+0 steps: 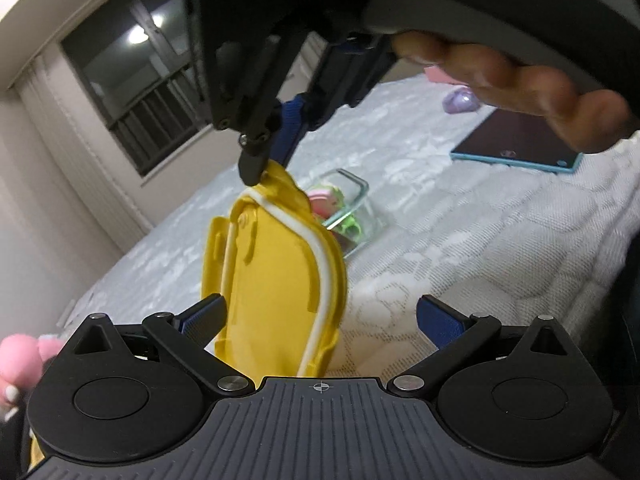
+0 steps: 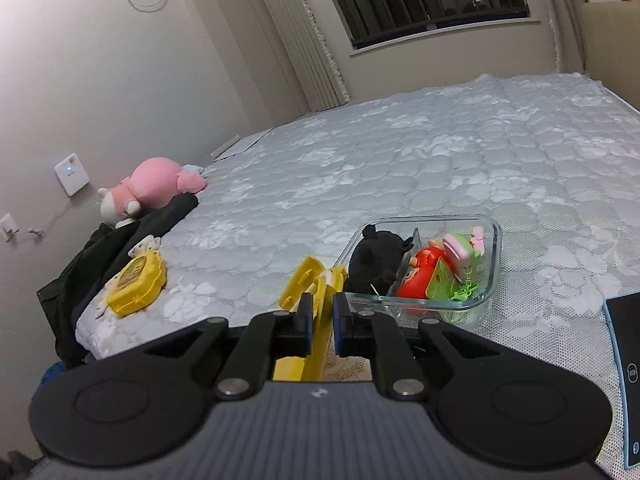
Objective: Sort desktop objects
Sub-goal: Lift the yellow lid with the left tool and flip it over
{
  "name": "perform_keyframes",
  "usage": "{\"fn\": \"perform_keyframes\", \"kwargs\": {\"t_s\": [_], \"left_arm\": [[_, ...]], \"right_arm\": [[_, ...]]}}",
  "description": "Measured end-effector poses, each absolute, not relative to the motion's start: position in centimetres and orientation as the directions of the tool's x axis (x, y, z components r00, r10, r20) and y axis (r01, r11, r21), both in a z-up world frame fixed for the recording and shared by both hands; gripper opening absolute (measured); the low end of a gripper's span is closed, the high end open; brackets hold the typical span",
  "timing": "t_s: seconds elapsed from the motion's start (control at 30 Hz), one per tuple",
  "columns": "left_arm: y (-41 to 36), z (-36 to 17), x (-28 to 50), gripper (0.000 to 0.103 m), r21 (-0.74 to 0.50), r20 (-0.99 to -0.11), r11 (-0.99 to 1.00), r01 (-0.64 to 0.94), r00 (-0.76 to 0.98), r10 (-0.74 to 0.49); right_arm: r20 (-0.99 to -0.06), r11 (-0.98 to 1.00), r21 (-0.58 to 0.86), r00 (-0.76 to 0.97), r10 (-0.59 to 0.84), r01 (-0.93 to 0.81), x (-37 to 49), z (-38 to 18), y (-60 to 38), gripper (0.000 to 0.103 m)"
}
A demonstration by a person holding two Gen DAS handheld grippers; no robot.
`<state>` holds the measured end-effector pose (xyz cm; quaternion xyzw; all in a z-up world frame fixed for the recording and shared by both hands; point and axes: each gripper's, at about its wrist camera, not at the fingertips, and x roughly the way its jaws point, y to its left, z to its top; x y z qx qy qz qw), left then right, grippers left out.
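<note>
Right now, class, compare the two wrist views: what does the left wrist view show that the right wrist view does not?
Only the left wrist view shows the right gripper from outside, pinching the yellow lid's top edge, the hand on its handle, and the open left gripper.

Only the right wrist view shows the pink plush toy, the small yellow case and the black clothing.

Both show the lid, the glass container of toys and the white quilted mattress.
</note>
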<state>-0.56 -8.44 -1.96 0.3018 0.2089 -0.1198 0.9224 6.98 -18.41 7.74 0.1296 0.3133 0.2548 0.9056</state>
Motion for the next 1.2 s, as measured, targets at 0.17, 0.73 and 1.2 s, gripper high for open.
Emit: {"fn": "perform_keyframes", "kwargs": {"t_s": [0.17, 0.73, 1.2], "left_arm": [[-6.9, -1.3, 0.2, 0.090, 0.431, -0.471, 0.836, 0.338, 0.875, -0.111], [3.3, 3.8, 2.1, 0.023, 0.143, -0.500, 0.963, 0.229, 0.856, -0.130], [17.1, 5.1, 4.2, 0.027, -0.236, -0.536, 0.965, -0.110, 0.843, -0.035]], "right_arm": [[-0.512, 0.845, 0.364, 0.673, 0.534, -0.392, 7.3, 8.5, -17.4, 0.011], [-0.393, 0.776, 0.323, 0.669, 0.631, -0.542, 7.3, 12.8, -10.9, 0.052], [-0.484, 0.698, 0.612, 0.522, 0.703, -0.372, 11.3, 5.0, -10.4, 0.053]]}}
